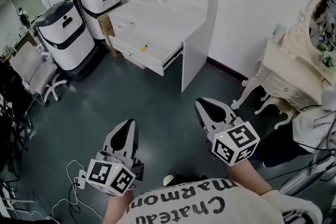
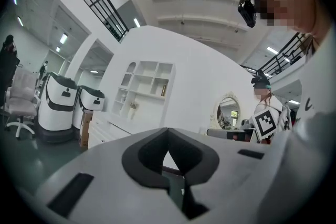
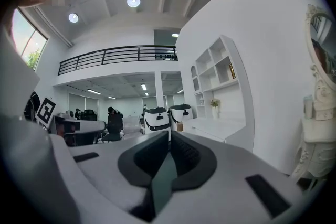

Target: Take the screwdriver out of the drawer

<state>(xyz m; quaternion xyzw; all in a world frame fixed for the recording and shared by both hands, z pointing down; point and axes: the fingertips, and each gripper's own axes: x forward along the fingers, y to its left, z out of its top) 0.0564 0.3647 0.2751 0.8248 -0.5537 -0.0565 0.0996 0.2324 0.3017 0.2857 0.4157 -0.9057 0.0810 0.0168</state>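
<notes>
The white desk (image 1: 157, 21) stands a few steps ahead, its drawer (image 1: 137, 59) pulled open. A small yellow-handled tool, apparently the screwdriver (image 1: 144, 48), lies inside the drawer. Both grippers are held over the dark floor, well short of the desk. My left gripper (image 1: 127, 124) points towards the desk with its jaws together and empty. My right gripper (image 1: 202, 103) is likewise shut with nothing in it. In the left gripper view the jaw tips (image 2: 168, 131) meet in front of the desk (image 2: 105, 131). In the right gripper view the tips (image 3: 169, 135) touch too.
Two white and black machines (image 1: 65, 34) (image 1: 100, 0) stand left of the desk, with an office chair (image 1: 31, 73) nearer. An ornate white dressing table (image 1: 294, 81) with a mirror is at the right. Cables and a power strip (image 1: 79, 181) lie on the floor by my left gripper.
</notes>
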